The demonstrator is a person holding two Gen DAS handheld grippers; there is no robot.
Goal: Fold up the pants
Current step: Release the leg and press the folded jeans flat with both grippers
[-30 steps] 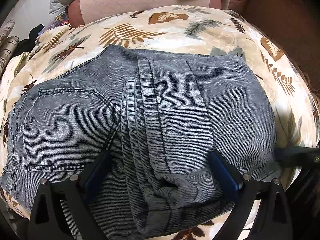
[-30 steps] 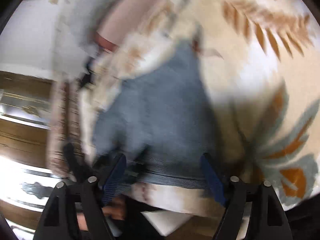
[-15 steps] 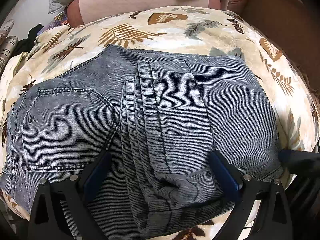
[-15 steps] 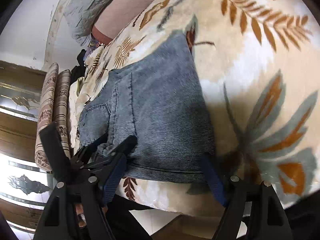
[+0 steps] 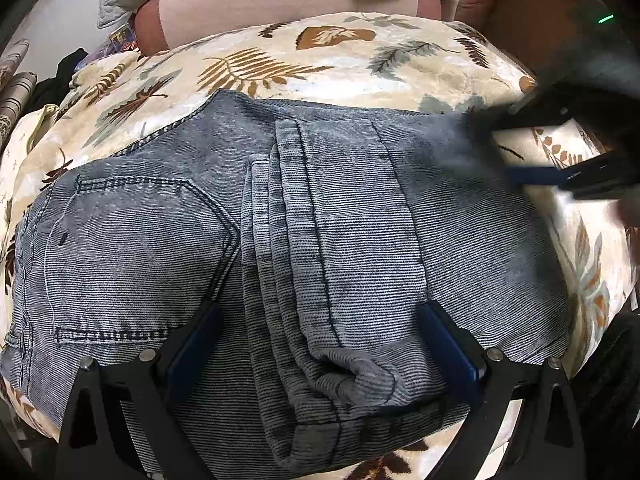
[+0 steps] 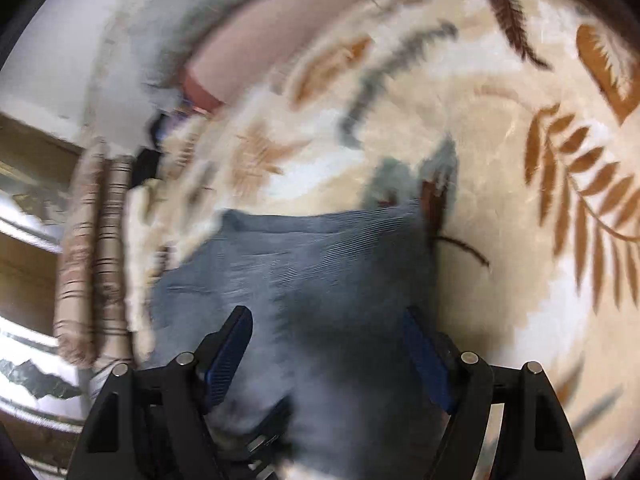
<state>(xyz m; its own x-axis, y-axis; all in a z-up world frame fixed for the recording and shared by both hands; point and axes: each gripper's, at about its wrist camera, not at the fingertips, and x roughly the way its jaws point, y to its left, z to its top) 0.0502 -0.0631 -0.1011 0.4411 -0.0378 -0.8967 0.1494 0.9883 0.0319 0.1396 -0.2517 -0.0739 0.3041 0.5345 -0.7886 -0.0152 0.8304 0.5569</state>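
Left wrist view first: the pants (image 5: 304,232), grey-blue corduroy, are folded into a compact stack on the leaf-print blanket (image 5: 280,64) covering the bed, sitting toward its near edge. A back pocket (image 5: 132,248) faces up on one side and the folded legs run down the middle. My left gripper (image 5: 324,344) has its fingers (image 5: 192,348) spread wide on either side of the bundled leg fold, resting against the fabric but not pinching anything. My right gripper (image 5: 532,152) shows up blurry at the stack's far corner. Pink pillow (image 5: 280,4) sits past the blanket.

Right wrist view is pretty smeared. My right gripper (image 6: 332,356) has its fingers (image 6: 228,356) wide apart over the pants (image 6: 304,264), nothing clamped between them as far as I can see. Blanket (image 6: 520,160) fills the rest.
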